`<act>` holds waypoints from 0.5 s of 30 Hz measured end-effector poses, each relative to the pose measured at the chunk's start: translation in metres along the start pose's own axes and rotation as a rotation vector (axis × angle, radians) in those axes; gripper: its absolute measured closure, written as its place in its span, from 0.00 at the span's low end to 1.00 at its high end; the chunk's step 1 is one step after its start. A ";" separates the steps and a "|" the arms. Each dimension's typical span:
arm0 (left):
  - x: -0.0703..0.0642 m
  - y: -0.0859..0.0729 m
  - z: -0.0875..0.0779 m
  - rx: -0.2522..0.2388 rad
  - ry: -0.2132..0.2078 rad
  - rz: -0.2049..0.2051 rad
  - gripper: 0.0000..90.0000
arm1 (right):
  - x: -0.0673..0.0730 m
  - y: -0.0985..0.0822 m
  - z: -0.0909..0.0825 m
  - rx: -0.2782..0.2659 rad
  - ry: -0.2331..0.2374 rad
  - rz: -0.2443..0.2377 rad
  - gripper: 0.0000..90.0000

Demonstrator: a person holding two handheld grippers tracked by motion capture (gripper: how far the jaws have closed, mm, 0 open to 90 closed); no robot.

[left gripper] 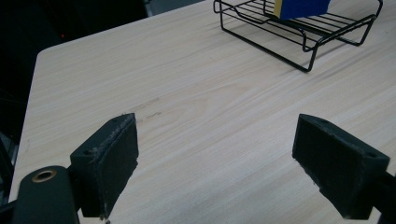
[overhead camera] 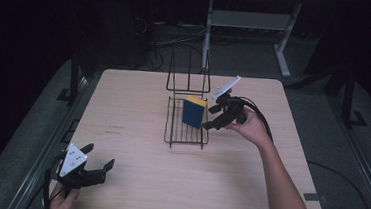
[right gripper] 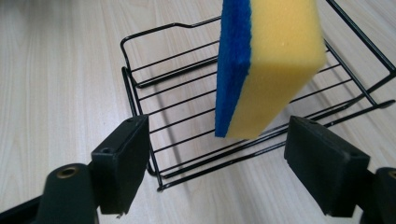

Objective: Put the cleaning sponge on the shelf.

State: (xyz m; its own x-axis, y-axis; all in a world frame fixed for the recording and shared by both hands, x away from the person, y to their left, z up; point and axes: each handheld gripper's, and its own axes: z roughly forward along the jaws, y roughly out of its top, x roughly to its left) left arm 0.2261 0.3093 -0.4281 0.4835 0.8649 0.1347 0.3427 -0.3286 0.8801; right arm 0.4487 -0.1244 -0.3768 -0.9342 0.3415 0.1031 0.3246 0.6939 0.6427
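Observation:
A yellow sponge with a blue scrub face stands on edge inside a black wire rack at the table's middle. My right gripper is open just right of the rack. Its jaws are spread wide on either side of the sponge's lower corner and do not touch it. My left gripper is open over bare wood at the front left corner, with nothing between its fingers.
The light wood table has open room left of and in front of the rack. An upright wire frame rises at the rack's far end. A white desk frame and cables are on the dark floor beyond.

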 end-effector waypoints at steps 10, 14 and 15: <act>-0.001 0.000 0.000 0.002 0.003 0.002 0.15 | 0.004 -0.014 -0.004 0.011 -0.003 0.012 0.24; 0.000 0.000 0.000 0.001 0.002 0.001 0.15 | 0.005 -0.019 -0.007 0.008 -0.003 0.016 0.24; 0.000 0.000 0.000 0.002 0.003 0.001 0.15 | 0.006 -0.021 -0.008 0.012 -0.005 0.020 0.24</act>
State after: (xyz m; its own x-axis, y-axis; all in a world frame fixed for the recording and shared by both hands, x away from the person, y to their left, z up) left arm 0.2261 0.3090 -0.4285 0.4818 0.8656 0.1367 0.3436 -0.3301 0.8792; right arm 0.4349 -0.1417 -0.3834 -0.9266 0.3589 0.1121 0.3453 0.6942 0.6315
